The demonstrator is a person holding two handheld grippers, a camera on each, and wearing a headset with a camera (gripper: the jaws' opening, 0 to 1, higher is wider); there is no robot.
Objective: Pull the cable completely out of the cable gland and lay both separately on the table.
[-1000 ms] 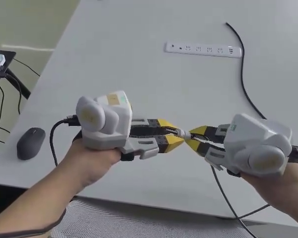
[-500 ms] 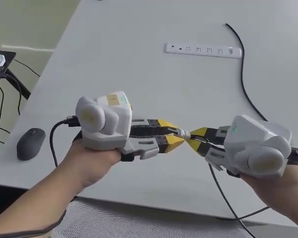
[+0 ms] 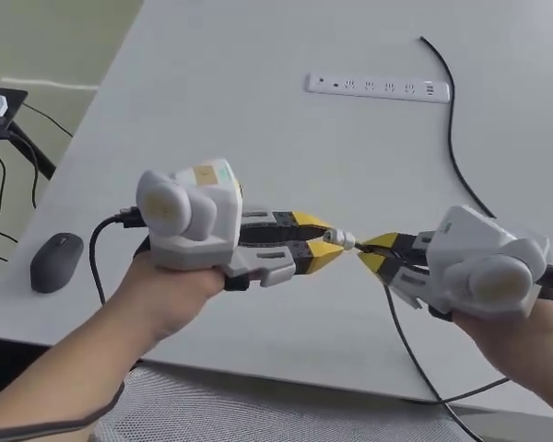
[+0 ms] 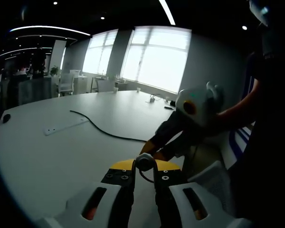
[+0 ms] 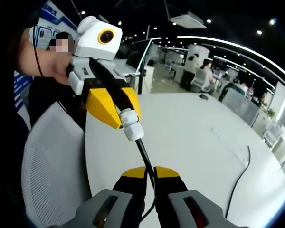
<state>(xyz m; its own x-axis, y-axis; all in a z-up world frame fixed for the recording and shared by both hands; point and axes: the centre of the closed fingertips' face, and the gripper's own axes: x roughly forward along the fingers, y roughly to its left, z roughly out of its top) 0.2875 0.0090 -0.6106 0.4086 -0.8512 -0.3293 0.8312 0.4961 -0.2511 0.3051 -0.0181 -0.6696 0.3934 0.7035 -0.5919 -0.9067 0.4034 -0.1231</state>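
Since a second earlier, the right tongs [image 3: 376, 254] had drawn a little away from the left tongs [image 3: 336, 247], so a small gap showed between the yellow tips. From the head view, both were held in the air over the near edge of the grey worktop [image 3: 258, 138], tip facing tip. The left tongs were clamped narrow on the white cable gland [image 3: 344, 240], and the thin black cable [image 3: 407, 343] hung down from the right tongs past the worktop's edge. Farther back lay a white power strip [image 3: 378, 88] with a black lead [image 3: 453, 138] near it — well apart from the work — and a dark mouse [image 3: 55, 261] lay at the left. From the left gripper view, the gland [image 4: 145, 161] sat gripped between that pair's tips, with the right tongs just beyond it. From the right gripper view, the cable [image 5: 143, 152] ran up between the nearly shut right tongs — pinched there — and into the gland [image 5: 132, 124], not yet pulled free, which the left tongs' yellow tips held.
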